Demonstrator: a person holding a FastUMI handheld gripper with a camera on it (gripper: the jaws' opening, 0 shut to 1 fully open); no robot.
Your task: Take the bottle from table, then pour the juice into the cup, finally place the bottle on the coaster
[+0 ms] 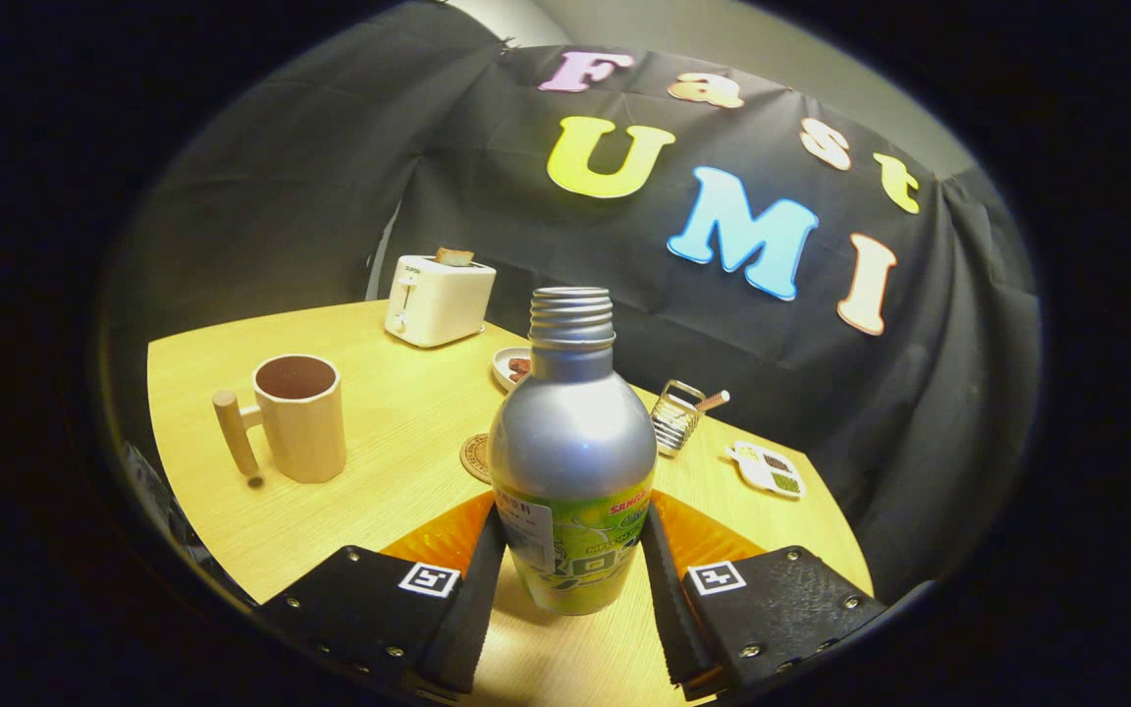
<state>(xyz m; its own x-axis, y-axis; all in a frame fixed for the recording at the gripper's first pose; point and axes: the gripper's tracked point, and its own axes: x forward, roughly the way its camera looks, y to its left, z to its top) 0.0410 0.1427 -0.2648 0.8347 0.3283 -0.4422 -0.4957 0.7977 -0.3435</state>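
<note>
Both fingers (475, 579) of the gripper (570, 574) press the upright bottle (572, 442), uncapped. Coaster (476, 458) lies just behind it; cup (298, 417) stands beyond, leftward.

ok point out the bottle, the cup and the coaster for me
bottle (571, 432), gripper view, on its silver shoulder, between the gripper (573, 574) fingers
cup (302, 424), gripper view, on its outer wall
coaster (476, 458), gripper view, on the edge showing beside the bottle
</note>
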